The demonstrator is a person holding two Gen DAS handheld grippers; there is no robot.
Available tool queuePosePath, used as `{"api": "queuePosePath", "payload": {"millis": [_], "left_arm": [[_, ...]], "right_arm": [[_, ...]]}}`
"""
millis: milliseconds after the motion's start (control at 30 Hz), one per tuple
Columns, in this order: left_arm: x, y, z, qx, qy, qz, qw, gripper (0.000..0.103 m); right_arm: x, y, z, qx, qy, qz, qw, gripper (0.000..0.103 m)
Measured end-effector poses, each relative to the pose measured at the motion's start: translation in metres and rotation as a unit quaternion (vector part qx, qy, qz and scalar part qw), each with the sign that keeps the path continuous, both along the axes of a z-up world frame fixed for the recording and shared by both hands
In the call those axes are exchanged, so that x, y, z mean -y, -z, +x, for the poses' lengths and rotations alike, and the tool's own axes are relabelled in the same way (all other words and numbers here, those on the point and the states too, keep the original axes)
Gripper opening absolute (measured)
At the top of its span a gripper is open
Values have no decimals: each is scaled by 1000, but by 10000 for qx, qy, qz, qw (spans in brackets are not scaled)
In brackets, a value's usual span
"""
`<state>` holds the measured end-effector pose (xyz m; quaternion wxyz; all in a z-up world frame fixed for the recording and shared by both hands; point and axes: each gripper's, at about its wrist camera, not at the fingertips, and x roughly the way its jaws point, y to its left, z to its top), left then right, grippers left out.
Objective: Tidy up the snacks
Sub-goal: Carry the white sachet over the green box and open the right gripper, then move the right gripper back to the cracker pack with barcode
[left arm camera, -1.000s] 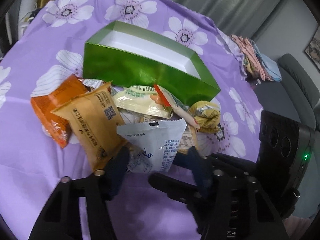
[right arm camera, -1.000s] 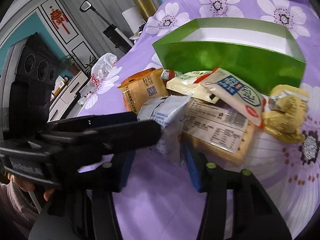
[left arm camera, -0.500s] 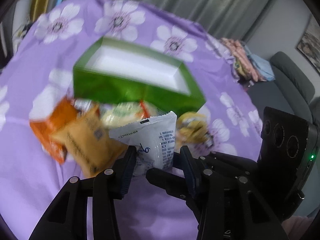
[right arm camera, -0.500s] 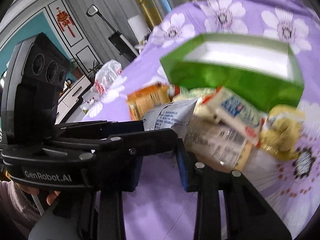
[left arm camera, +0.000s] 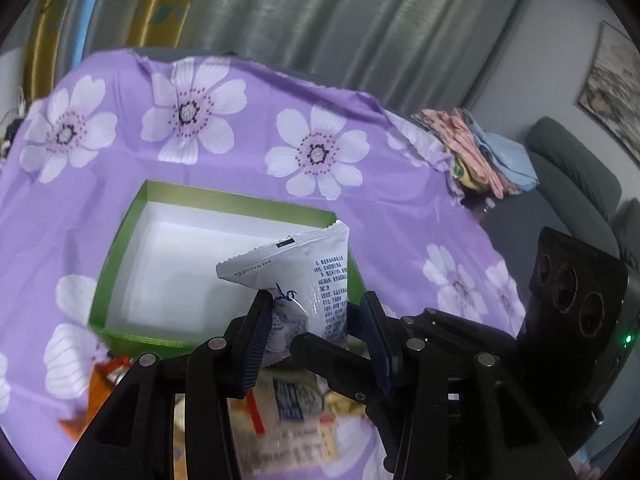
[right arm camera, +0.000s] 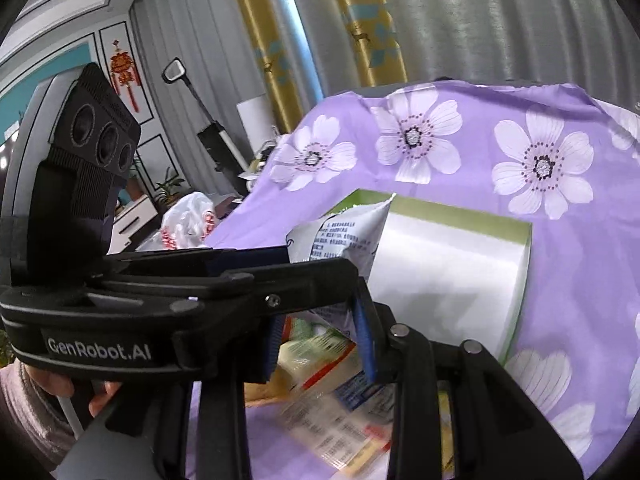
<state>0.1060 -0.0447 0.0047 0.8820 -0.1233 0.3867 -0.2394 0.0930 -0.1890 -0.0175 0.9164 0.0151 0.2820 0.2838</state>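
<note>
Grips white snack pkt point(left arm camera: 308, 272) in left gripper point(left arm camera: 314, 316), pads pinching lower half, top seal pointing up and away. Has lifted it clear of the snack pile point(left arm camera: 288, 404) since a sec ago, when it lay flat among the other bags on the purple floral cloth point(left arm camera: 400, 216) w/ the jaws only straddling it. Now hangs over the near right part of the green box point(left arm camera: 236, 200), above the white floor, not yet inside. Shows the box fully from above rather than side-on, so has also risen and moved fwd toward it. Shows nothing in the box so far, i.e. likely the first item of the sort, w/ the rest of the task ahead. Leaves the other snacks on the counter just in front of the box's near wall, blurred below the fingers. Keeps right gripper point(right arm camera: 318, 344) alongside w/ jaws apart and apparently gripping nothing; hard to say from the right wrist view whether the pkt's lower edge touches its pads, since the left gripper's body crosses in front. Calls next, probably, for lowering and releasing flat against a wall of the box to save room. Risks a soft, light pkt landing on edge or slumping over the rim if let go too high.
</note>
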Motion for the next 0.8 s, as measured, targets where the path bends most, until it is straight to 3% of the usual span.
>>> {"api": "queuePosePath", "payload": {"millis": [233, 267, 333, 400, 467, 800], "left_arm": [[1, 27, 44, -508, -201, -183, 9983, 46], [2, 31, 48, -586, -247, -187, 9978, 48], [1, 36, 51, -672, -348, -70, 9971, 74], [-4, 36, 47, -586, -428, 10, 9974, 82], [-13, 33, 42, -523, -530, -21, 9972, 82], [-38, 17, -26, -321, -737, 272, 9964, 85]], "right_arm": [[-1, 12, 45, -197, 166, -129, 9996, 36], [-1, 15, 50, -253, 227, -145, 9993, 41], [2, 19, 53, -261, 384, -192, 9987, 51], [9, 20, 50, -253, 447, -75, 9987, 60], [17, 19, 46, -239, 504, 29, 9984, 69], [39, 7, -14, -52, 456, 167, 9988, 73]]}}
